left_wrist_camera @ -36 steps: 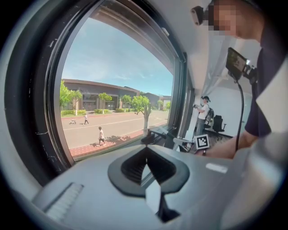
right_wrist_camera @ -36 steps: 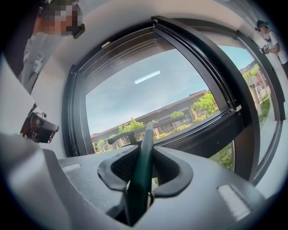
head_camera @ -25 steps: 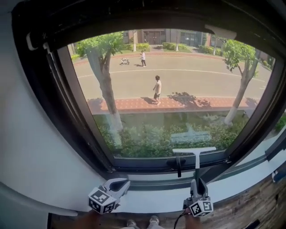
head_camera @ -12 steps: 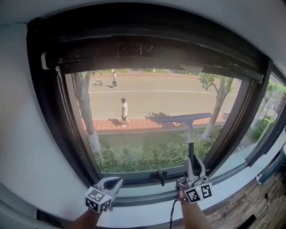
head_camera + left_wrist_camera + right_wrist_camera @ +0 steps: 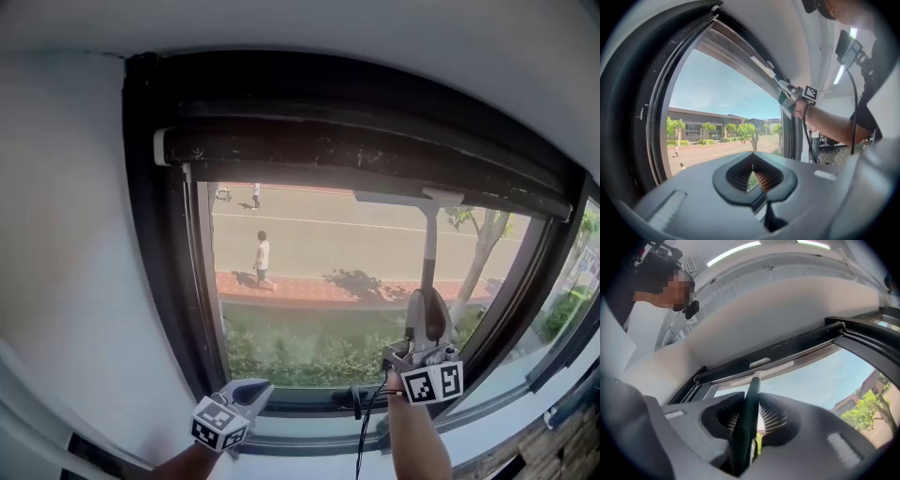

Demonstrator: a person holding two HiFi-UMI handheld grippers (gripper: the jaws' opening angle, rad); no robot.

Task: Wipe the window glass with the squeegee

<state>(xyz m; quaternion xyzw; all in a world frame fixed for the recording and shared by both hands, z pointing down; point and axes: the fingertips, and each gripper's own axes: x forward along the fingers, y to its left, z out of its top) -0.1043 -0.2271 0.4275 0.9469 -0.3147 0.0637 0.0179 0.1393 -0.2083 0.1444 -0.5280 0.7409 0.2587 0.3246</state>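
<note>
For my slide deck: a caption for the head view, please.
Right tool holds the squeegee, blade at the top of the glass; left tool idle below.

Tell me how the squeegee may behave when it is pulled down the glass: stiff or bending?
Probably stiff: the handle of the squeegee runs straight from the right gripper up to the blade at the top of the window glass. It looks thin, so likely light. Held only at its lower end, it may twist under pressure.

Upper-floor room; its window (image 5: 319, 309) overlooks a street (image 5: 328, 239) with trees (image 5: 473, 267).
</note>
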